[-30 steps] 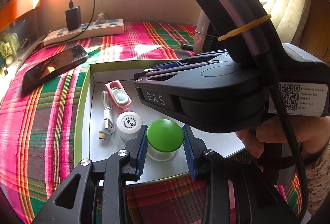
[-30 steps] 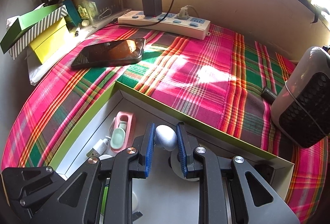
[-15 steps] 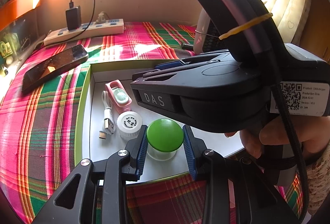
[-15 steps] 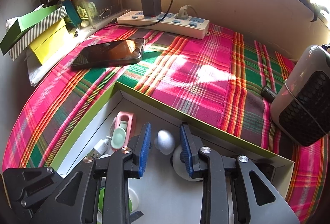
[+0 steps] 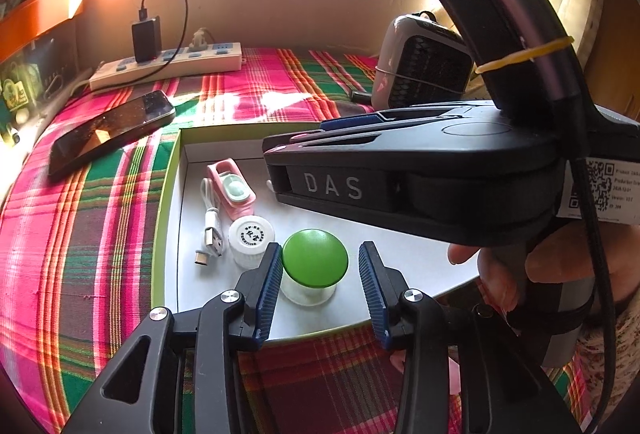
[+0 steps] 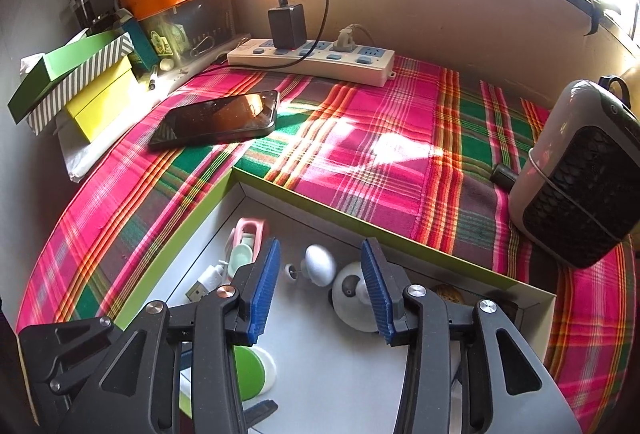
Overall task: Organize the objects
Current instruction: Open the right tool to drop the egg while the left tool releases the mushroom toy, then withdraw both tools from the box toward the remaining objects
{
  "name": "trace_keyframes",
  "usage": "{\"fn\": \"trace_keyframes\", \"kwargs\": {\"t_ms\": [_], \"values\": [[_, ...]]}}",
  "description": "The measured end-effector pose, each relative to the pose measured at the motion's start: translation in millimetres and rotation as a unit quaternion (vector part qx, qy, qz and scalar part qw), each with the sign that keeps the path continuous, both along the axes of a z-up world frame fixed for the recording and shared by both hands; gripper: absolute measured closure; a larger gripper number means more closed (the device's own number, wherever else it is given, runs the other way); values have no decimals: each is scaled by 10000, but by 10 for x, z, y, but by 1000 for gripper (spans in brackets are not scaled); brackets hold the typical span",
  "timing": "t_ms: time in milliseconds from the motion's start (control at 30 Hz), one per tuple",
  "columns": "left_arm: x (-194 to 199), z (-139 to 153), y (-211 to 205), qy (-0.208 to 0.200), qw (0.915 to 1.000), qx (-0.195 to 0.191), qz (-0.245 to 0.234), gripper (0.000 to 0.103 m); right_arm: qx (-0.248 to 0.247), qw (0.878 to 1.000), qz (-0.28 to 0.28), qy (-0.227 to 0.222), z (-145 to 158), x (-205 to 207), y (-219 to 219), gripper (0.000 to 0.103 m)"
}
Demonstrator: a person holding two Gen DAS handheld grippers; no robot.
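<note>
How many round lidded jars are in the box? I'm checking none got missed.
2: the green-lidded jar between the left fingers, and the white-lidded jar beside it. The right gripper may hide others.

The left claw (image 5: 318, 284) is pointed steeply downward, and its blue-padded fingers (image 5: 269, 288) are seen spread apart; its jaws have just been opening, with a green-capped jar (image 5: 314, 261) standing between them, the left pad at the cap's edge and a clear gap left at the right pad. The right claw (image 6: 320, 288) is likewise angled down, and its jaws have just been opening, so that a white egg-shaped piece (image 6: 320, 265) is left free between the pads, touched by neither. In the left wrist view the right claw's black body is seen crossing from the right, its handle wrapped by a person's hand (image 5: 516, 274).
</note>
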State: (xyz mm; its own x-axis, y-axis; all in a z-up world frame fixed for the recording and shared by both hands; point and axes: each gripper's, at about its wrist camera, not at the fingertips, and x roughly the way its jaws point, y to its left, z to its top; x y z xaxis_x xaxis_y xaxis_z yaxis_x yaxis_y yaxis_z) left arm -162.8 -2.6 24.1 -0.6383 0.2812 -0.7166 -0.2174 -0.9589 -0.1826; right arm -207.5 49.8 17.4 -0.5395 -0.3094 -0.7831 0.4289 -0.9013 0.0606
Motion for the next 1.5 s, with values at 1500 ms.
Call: {"fn": "trace_keyframes", "kwargs": {"t_ms": [1500], "values": [[760, 163, 125, 95, 9988, 176, -441, 57, -148, 9895, -1249, 710, 181, 1357, 848, 58]]}}
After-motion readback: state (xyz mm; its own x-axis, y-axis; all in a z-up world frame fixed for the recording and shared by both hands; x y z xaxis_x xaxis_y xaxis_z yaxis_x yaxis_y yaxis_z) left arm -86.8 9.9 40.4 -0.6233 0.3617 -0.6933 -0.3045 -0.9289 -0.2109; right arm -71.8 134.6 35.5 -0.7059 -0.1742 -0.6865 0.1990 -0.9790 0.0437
